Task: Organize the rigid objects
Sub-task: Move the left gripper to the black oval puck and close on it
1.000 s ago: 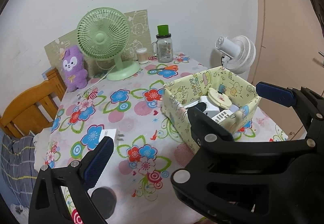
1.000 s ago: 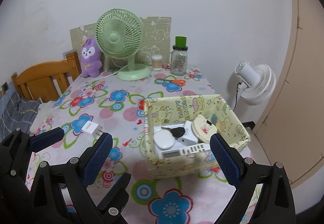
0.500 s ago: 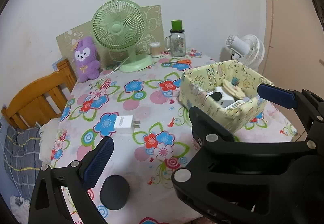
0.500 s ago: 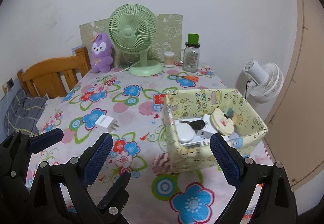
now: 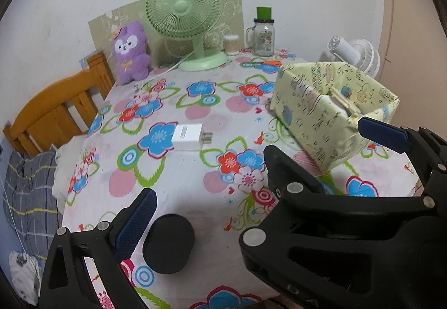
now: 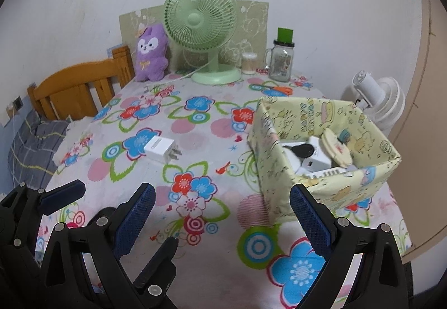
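A white charger plug (image 5: 190, 137) (image 6: 162, 148) lies on the flowered tablecloth, mid-table. A black round object (image 5: 167, 243) rests near the front edge, just right of my left gripper's left finger. The yellow patterned box (image 5: 321, 119) (image 6: 276, 158) stands at the right and holds a white adapter, a black key fob, a round cream case and a remote. My left gripper (image 5: 223, 214) hovers open and empty over the front of the table. My right gripper (image 6: 223, 211) is open and empty too, with the box beside its right finger.
Along the back wall stand a green desk fan (image 6: 201, 21), a purple plush (image 6: 151, 53), a swab tub (image 6: 248, 63) and a green-lidded jar (image 6: 280, 60). A white fan (image 6: 374, 96) sits beyond the right edge. A wooden chair (image 6: 75, 91) and bedding lie left.
Both grippers have drawn back toward the table's front edge and to the left. The black round object has come into the left wrist view. Both stay open and empty.
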`<state>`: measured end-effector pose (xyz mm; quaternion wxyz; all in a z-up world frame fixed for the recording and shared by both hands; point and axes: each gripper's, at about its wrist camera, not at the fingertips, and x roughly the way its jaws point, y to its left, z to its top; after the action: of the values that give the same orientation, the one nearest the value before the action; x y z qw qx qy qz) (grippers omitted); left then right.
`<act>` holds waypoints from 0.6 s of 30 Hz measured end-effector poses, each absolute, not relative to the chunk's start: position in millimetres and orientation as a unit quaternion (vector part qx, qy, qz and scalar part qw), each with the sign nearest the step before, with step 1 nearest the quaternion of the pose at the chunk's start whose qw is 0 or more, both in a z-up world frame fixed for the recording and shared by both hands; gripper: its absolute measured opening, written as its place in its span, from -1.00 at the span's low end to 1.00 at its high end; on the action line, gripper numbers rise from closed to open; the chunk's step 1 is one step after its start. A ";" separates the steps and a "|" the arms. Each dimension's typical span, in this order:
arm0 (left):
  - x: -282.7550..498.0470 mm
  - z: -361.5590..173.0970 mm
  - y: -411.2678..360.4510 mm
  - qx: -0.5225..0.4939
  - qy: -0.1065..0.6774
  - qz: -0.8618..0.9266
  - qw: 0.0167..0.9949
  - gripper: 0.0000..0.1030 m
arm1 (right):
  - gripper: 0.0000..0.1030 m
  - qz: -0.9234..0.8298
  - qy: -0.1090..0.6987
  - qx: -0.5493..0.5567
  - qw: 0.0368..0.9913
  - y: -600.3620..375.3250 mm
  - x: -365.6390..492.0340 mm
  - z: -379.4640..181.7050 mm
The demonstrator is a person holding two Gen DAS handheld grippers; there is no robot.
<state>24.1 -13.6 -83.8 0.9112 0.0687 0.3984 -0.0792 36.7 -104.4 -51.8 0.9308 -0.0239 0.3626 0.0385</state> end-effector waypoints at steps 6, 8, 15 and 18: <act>26.8 -98.5 -0.7 0.059 0.413 -0.071 0.906 0.97 | 0.91 0.044 0.371 -0.037 0.927 -90.3 40.1 -66.0; 28.5 -102.7 4.3 0.055 0.418 -0.068 0.904 0.96 | 0.91 0.047 0.375 -0.037 0.925 -86.8 41.6 -70.8; 34.9 -116.9 20.3 0.041 0.433 -0.061 0.898 0.96 | 0.91 0.050 0.392 -0.035 0.918 -77.4 46.8 -85.8; 35.7 -120.6 25.1 0.038 0.437 -0.059 0.897 0.96 | 0.91 0.049 0.396 -0.037 0.916 -74.2 48.5 -89.9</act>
<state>35.7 25.1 -120.6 0.8966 0.0385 0.4372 -0.0595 48.5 -74.2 -89.8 0.9161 -0.0374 0.3961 0.0490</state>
